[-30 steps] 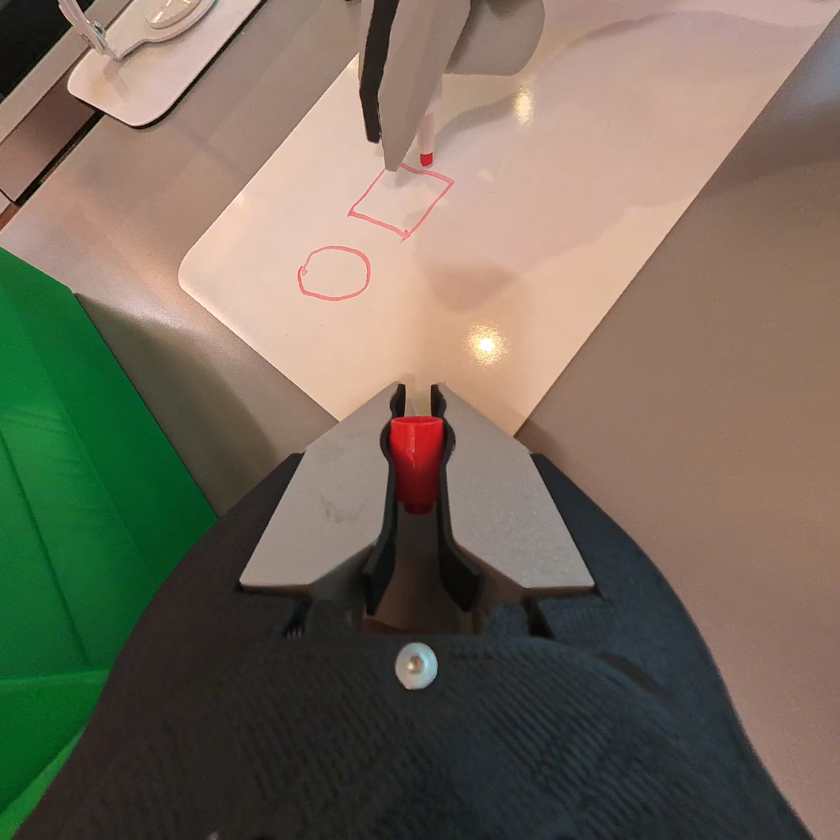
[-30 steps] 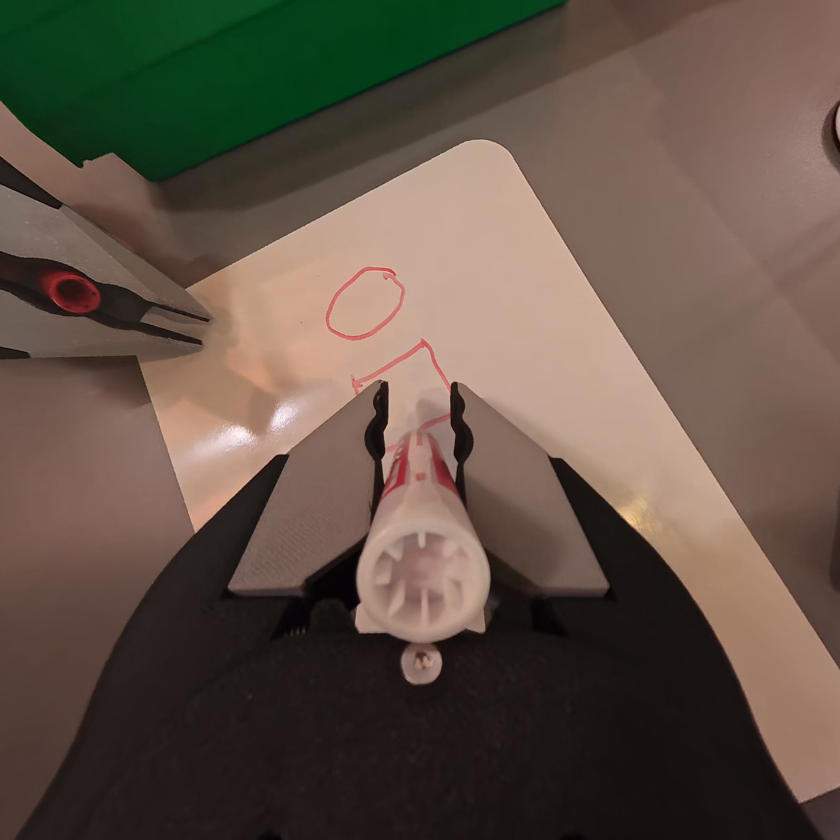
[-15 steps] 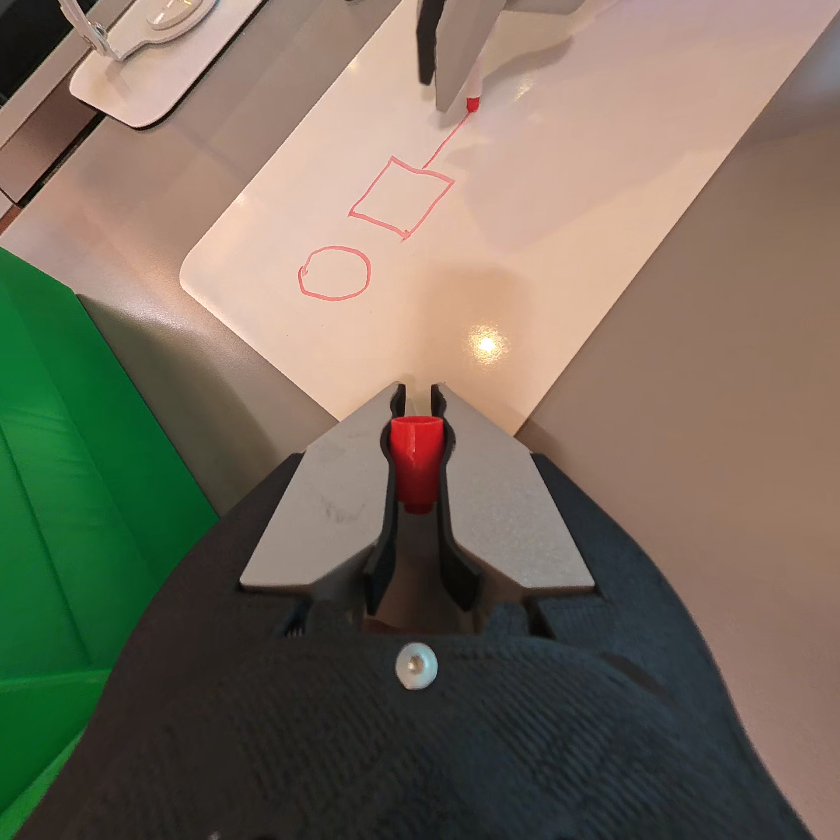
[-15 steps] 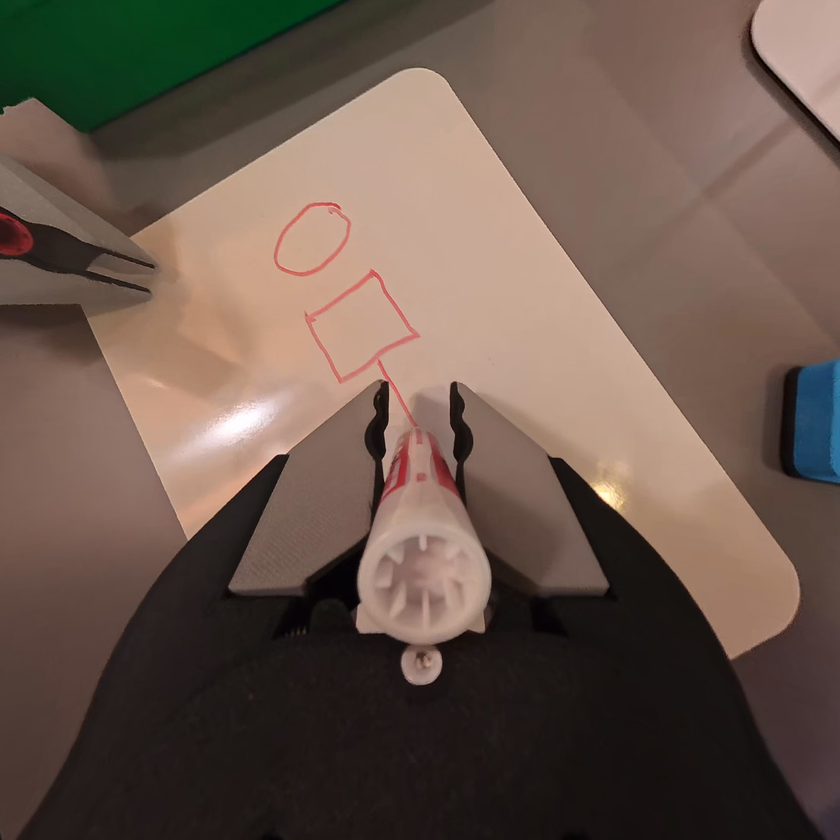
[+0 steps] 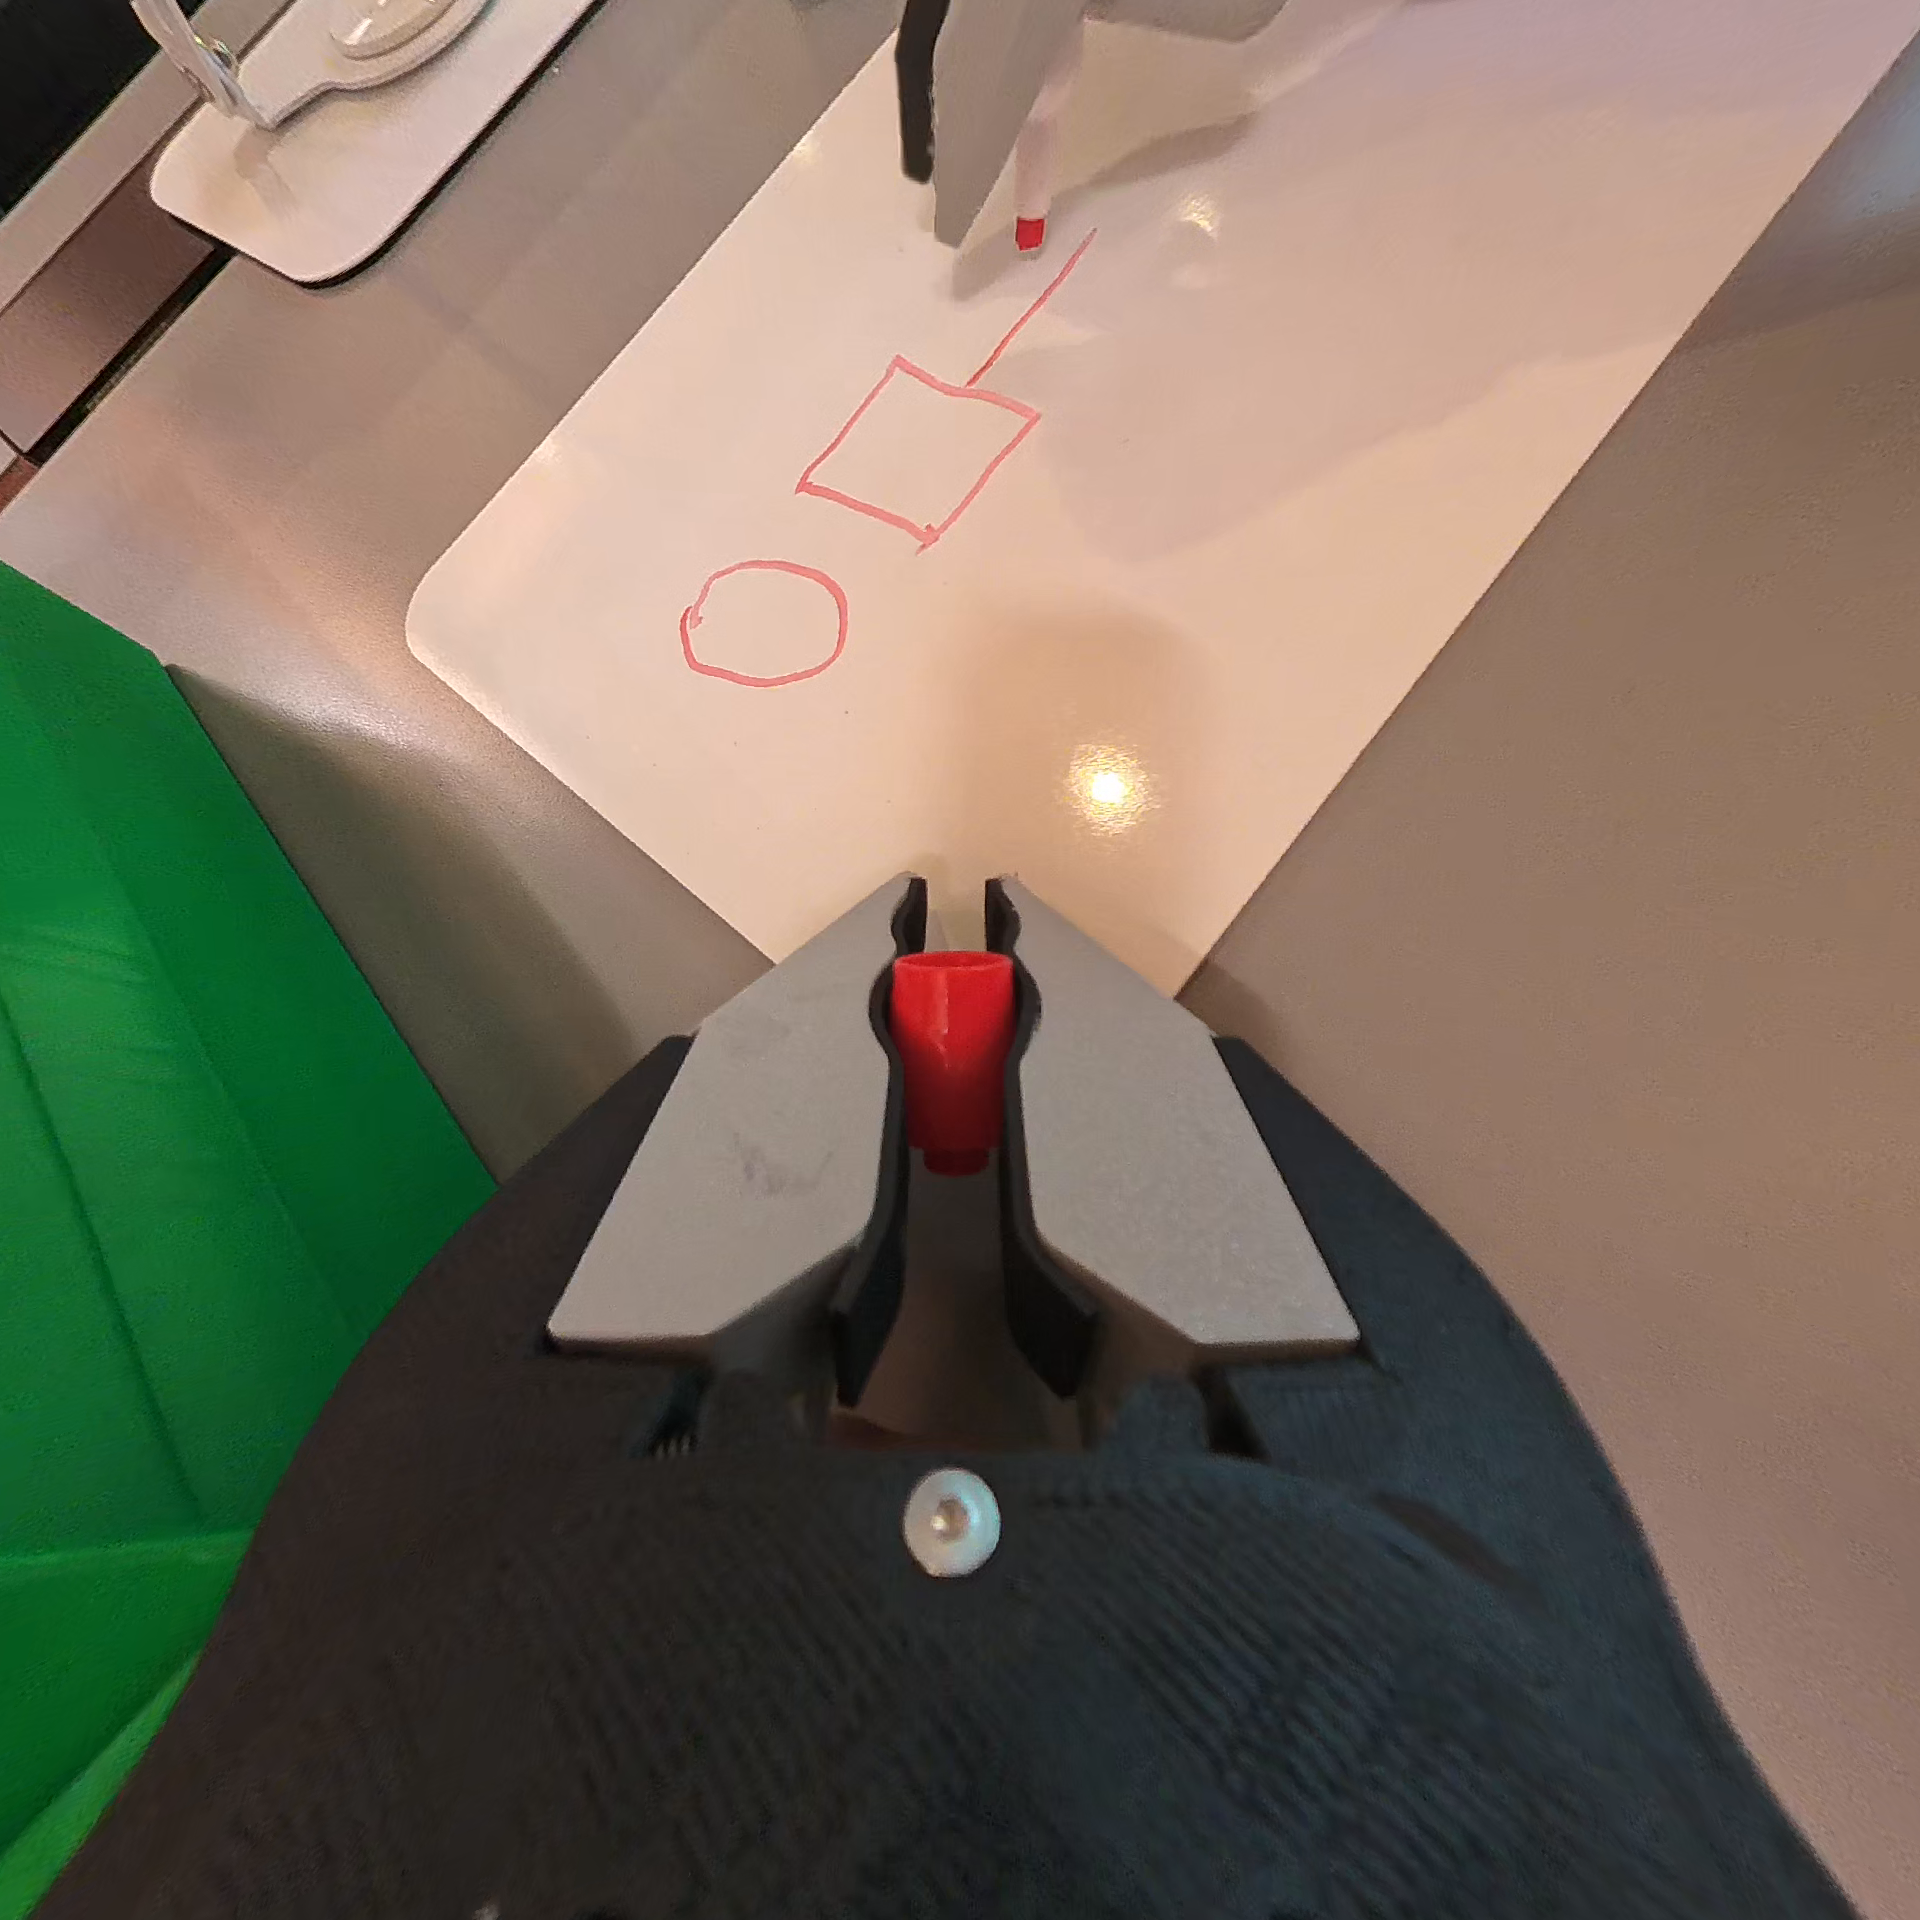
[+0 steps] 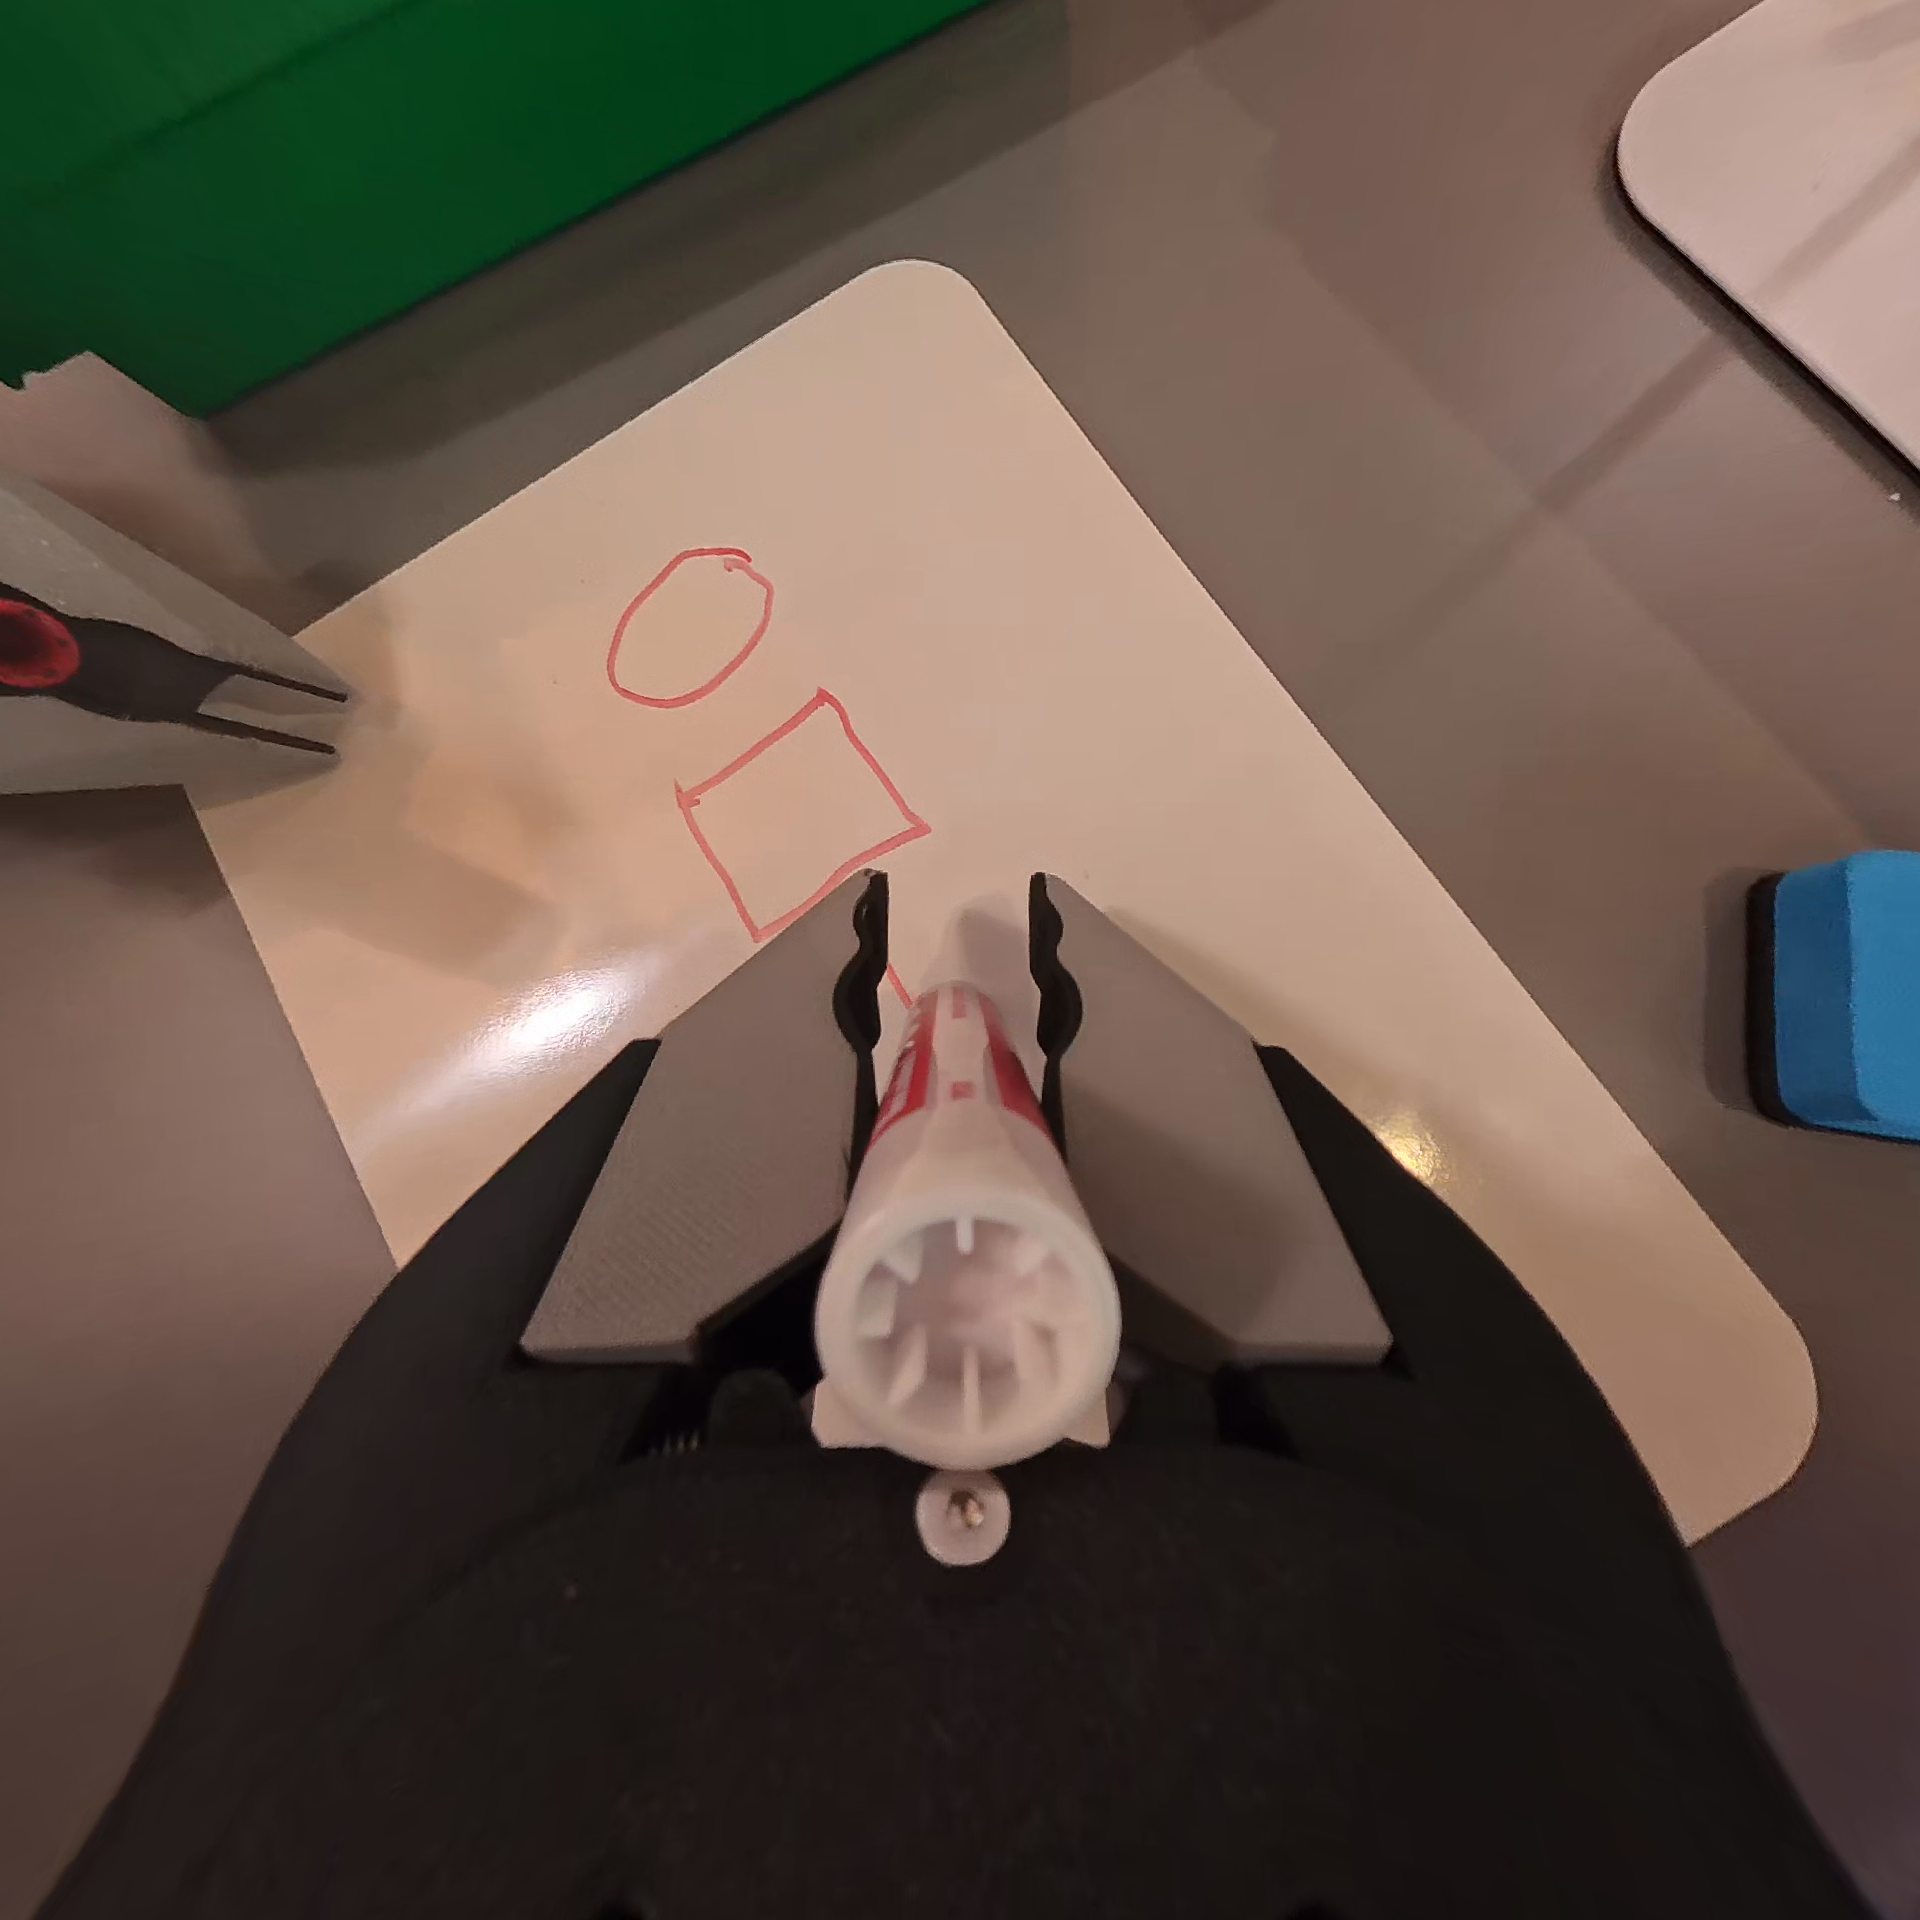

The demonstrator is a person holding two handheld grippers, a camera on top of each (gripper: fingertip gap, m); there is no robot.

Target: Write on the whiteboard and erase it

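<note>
Whiteboard: blue eraser beside, apparently apart.

Right gripper clamps a white marker with red label, pointing down at the glossy white rounded-corner whiteboard. A red circle and red square sit just ahead. Left gripper pinches a red cap at the board's edge. Blue foam eraser lies right, off the board.

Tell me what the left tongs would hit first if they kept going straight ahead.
Probably the whiteboard: the left tongs, shut on the red cap, point down across its near corner. Height above it is unclear.
</note>
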